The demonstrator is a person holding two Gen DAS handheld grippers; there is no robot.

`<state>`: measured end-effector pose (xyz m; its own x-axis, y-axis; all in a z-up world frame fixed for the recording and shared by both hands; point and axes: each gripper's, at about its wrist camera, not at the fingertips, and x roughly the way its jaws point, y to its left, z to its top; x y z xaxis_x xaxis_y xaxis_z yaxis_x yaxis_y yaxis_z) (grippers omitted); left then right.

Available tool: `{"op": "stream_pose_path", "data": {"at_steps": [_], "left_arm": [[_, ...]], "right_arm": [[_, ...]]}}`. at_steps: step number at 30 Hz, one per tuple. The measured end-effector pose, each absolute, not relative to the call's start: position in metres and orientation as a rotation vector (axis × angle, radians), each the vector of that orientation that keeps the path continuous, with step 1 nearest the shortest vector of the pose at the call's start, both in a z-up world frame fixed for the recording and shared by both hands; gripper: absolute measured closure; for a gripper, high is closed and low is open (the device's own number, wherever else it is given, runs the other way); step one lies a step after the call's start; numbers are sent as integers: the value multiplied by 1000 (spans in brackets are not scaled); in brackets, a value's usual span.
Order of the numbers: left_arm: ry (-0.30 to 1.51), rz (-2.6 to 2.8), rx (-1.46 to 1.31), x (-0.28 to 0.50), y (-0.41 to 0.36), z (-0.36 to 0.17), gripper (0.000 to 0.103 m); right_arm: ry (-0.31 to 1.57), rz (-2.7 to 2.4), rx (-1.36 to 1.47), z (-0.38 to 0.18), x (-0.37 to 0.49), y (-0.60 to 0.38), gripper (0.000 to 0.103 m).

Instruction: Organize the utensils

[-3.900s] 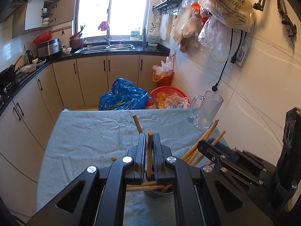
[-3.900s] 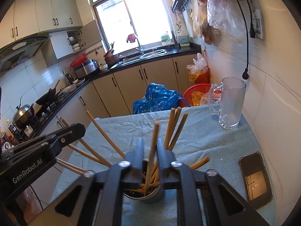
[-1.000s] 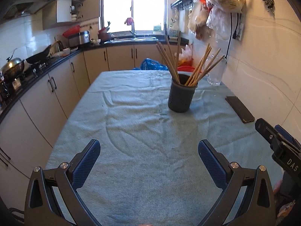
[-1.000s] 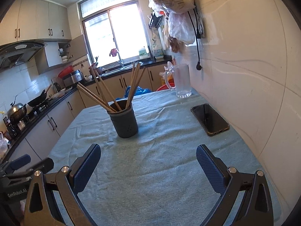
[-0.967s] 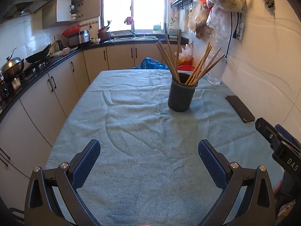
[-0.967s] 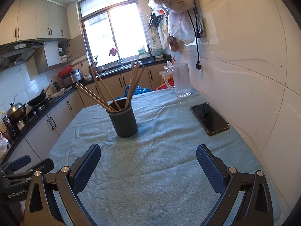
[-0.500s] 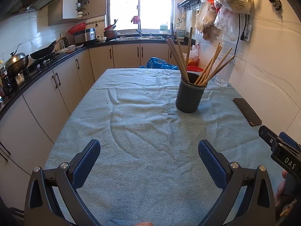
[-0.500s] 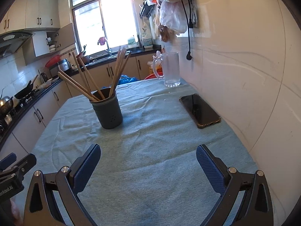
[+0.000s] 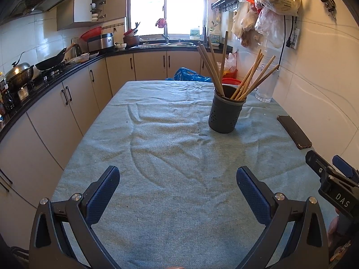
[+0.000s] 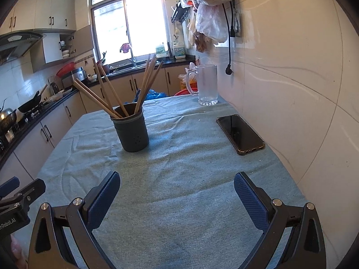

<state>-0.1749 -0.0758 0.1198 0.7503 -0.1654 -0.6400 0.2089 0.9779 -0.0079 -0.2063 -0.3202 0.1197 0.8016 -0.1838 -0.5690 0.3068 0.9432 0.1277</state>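
Left wrist view shows both tongs, left (image 9: 177, 185) and right (image 10: 176, 185), spread and empty near the bench's front edge, while long wooden chopsticks (image 9: 241, 76) splay from the dark perforated holder (image 9: 225, 113) mid-bench, which looks top-heavy enough to tip if nudged.

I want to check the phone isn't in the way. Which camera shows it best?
The right wrist view: the phone lies flat, whole and close, screen up, near the wall. The left wrist view shows the phone as a foreshortened sliver at the right.
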Motion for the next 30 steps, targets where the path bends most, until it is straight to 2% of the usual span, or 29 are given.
{"op": "stream_pose_path", "data": {"at_steps": [30], "left_arm": [[745,-185,90,-173,-76,108,0]], "right_arm": [[593,-280,180,118,-206,-315,0]]}}
